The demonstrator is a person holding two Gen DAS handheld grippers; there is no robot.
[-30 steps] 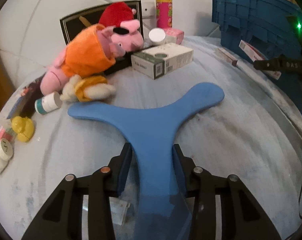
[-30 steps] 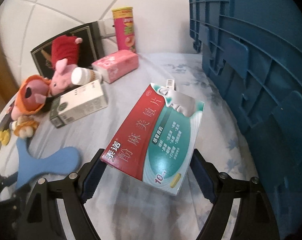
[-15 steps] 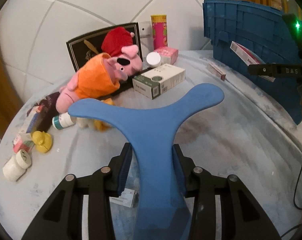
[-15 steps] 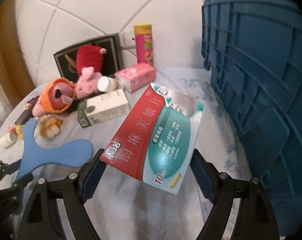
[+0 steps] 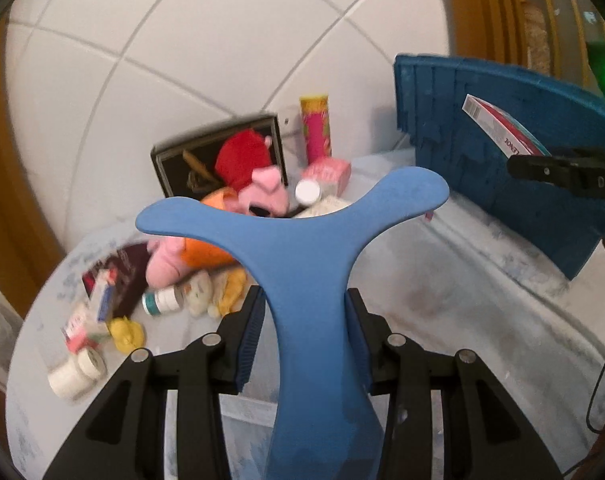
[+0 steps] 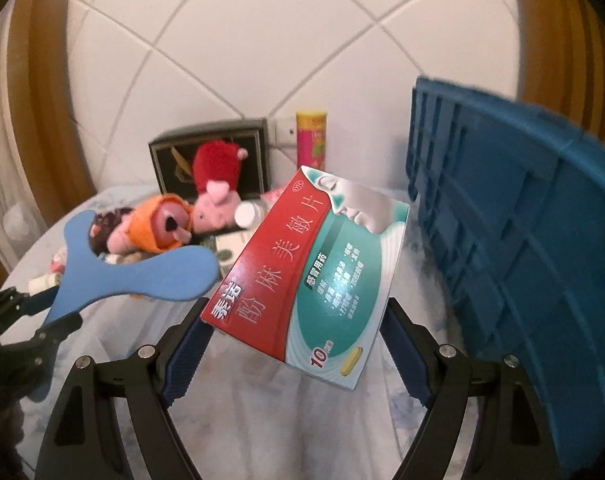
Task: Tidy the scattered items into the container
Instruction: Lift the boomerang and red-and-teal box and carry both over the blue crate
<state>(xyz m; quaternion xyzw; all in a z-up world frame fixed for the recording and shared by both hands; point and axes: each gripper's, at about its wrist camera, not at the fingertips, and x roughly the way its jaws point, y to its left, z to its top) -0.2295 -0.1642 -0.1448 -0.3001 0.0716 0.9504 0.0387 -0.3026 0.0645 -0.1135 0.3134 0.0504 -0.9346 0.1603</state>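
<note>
My left gripper is shut on a blue three-armed boomerang and holds it high above the table. It also shows in the right wrist view. My right gripper is shut on a red and teal medicine box, lifted beside the blue crate. The box and crate show at the right of the left wrist view. The crate's inside is hidden.
Scattered on the table: pink plush pigs, a black framed picture, a snack tube, a pink box, small bottles, a yellow duck, tape rolls.
Both grippers have risen with their loads. The boomerang came off the table; the clutter now sits lower and farther. The medicine box now sits near the crate's upper rim.
</note>
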